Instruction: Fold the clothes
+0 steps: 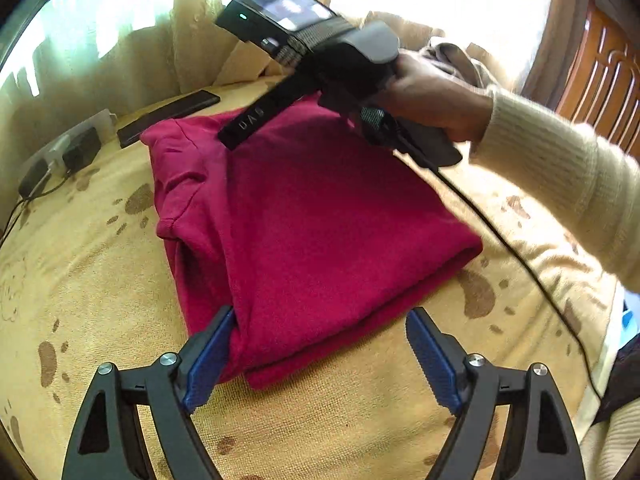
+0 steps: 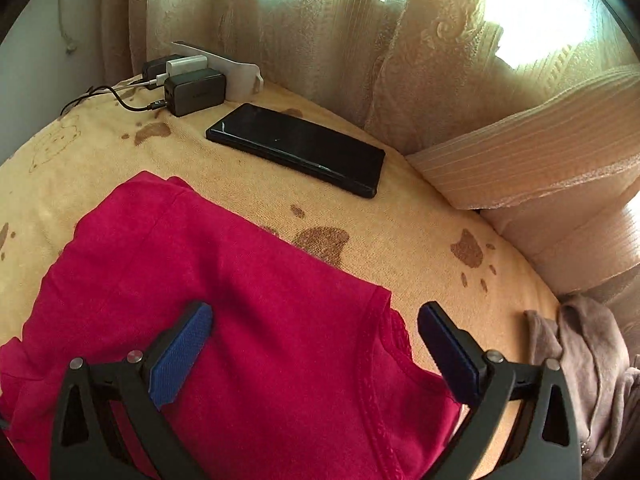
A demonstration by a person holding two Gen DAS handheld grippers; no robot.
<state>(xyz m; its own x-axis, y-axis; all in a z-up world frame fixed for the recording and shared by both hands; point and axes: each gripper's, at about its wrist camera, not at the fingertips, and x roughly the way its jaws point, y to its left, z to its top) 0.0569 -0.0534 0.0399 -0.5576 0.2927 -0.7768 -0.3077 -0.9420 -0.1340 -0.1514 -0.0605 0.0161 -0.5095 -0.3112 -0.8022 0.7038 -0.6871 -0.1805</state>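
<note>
A folded red garment (image 1: pixel 304 216) was found lying on the tan towel (image 1: pixel 100 280), near a black phone (image 2: pixel 298 148). The left gripper (image 1: pixel 320 356) and right gripper (image 2: pixel 314 344) were spread above the garment, nothing pinched.

We see open blanket (image 2: pixel 400 216) right of the red garment (image 2: pixel 224 280) — room to pass. Behind it a phone (image 2: pixel 296 148) and chargers (image 2: pixel 192 88) block the way; a brown cloth (image 2: pixel 580 356) crowds the right edge — curtains (image 2: pixel 320 40) close the back.
</note>
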